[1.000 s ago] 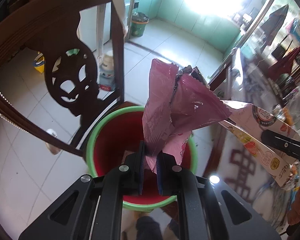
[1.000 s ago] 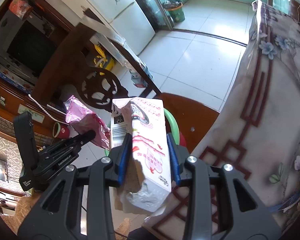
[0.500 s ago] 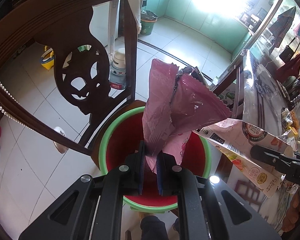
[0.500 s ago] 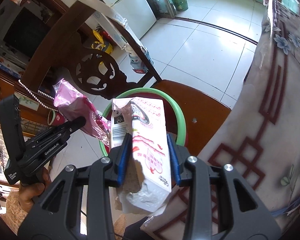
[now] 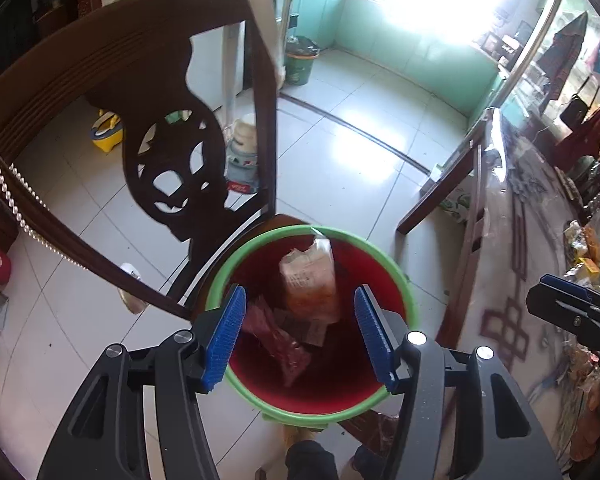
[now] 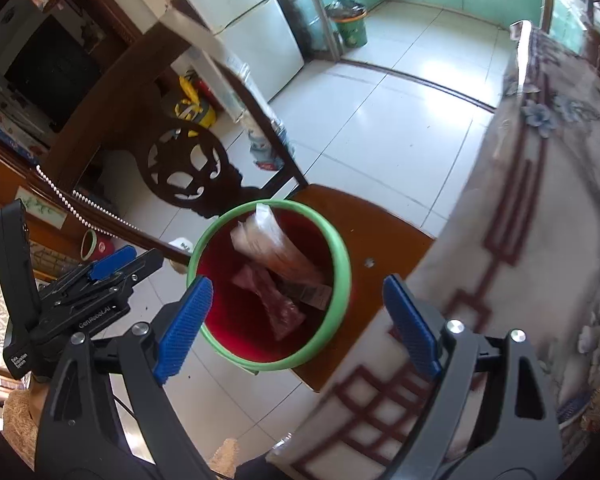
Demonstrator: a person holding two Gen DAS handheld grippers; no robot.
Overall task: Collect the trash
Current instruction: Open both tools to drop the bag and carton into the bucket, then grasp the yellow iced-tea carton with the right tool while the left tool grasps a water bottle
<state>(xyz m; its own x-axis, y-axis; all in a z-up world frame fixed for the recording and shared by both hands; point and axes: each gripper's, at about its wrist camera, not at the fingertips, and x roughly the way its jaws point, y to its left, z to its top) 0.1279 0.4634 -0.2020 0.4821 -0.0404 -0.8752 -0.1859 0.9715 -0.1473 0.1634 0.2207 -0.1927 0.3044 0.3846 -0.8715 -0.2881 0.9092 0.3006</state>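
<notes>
— Why are both claws hanging over the red plastic bucket with the green rim?

— They are aiming at its mouth. The left claw and right claw are gaping wide, carrying nothing.

— And the trash?

— The crumpled pink wrapper and pale printed carton are lying inside the bucket, which is sitting on the brown wooden chair seat.

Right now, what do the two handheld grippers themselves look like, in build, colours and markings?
Both match: the left gripper and right gripper have black angular plastic frames, silver round bolts, and ribbed blue fingertip pads. The left body carries white lettering, partly legible. No cables or sleeves are clearly visible.
</notes>
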